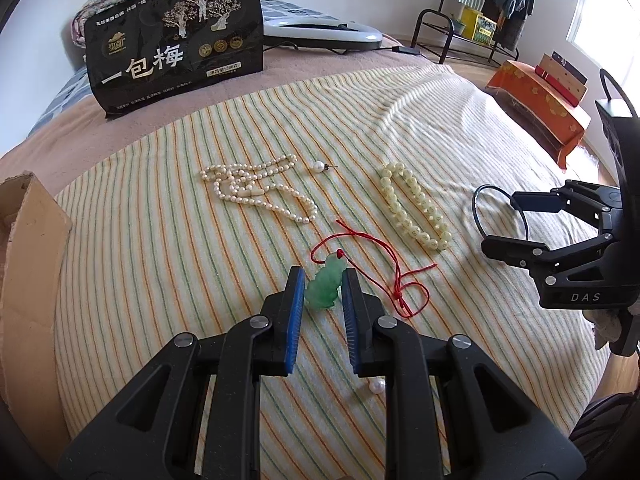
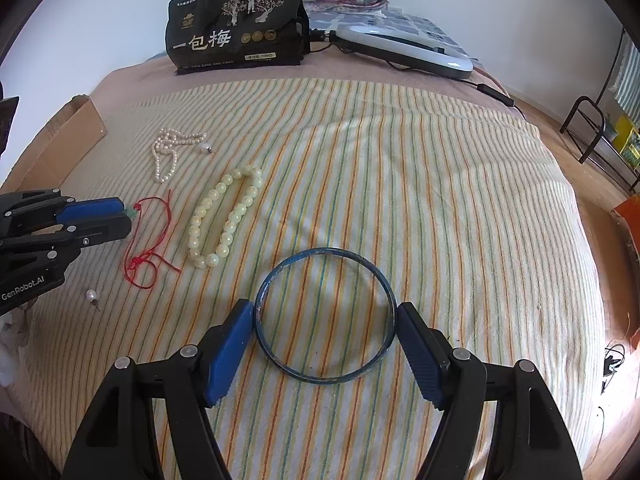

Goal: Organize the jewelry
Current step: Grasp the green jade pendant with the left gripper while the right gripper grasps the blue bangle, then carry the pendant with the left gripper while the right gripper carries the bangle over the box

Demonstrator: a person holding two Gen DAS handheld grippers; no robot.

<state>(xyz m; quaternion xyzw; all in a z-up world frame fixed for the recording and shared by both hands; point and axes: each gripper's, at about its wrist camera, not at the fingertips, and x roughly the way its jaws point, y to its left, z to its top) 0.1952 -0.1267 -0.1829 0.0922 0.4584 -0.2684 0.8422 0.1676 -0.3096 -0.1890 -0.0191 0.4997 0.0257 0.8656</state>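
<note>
My left gripper (image 1: 322, 280) is shut on a green jade pendant (image 1: 323, 286), which stands on the striped cloth (image 1: 160, 260). The pendant's red cord (image 1: 400, 280) trails off to the right. In the right wrist view, the right gripper (image 2: 324, 312) has its blue pads touching both sides of a blue bangle (image 2: 326, 251) that lies flat on the cloth. A pearl necklace (image 1: 256, 188) and a pale bead bracelet (image 1: 416, 204) lie beyond the pendant. One pearl earring (image 1: 318, 166) rests by the necklace, and another (image 1: 376, 386) lies under my left fingers.
An open cardboard box (image 1: 32, 240) sits at the left edge of the bed. A black snack bag (image 1: 176, 40) stands at the back, with a white ring-shaped device (image 1: 320, 32) and its cable behind it. The wooden floor and a clothes rack (image 1: 480, 8) are to the right.
</note>
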